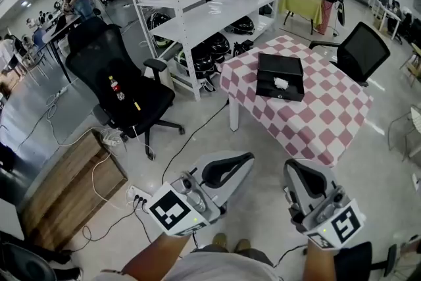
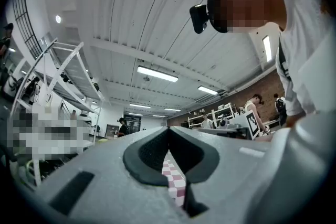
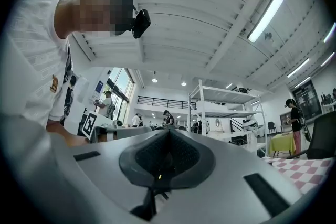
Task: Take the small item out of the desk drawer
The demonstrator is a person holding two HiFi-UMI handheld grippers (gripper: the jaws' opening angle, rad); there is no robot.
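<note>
The small white item (image 1: 281,82) lay straight ahead of me and well apart from both claws, with a stretch of bare floor (image 1: 260,220) between us. It sat in the drawer (image 1: 279,93), which looked pulled out from the front of a black box (image 1: 279,64) on the checked tabletop (image 1: 322,122). The box and drawer ran long-side across my view, and the drawer front faced me, so I judged the way in to be forward and then down from above into the tray.

My left claw (image 1: 248,157) was clenched, its pads meeting at the tips with nothing caught between them. Only a sliver of checked cloth showed through the gap lower down in the left gripper view. My right claw (image 1: 293,165) was clenched as well, also on nothing. Both were held low near my body and tipped a little upward.

In the head view the right claw stood almost in line below the drawer, while the left sat off to the side, so I judged the right hand the slightly nearer one. Either claw would have had to be released before it could close on the item, which looked small, light and soft-edged, though it was too far off to say what it was.
</note>
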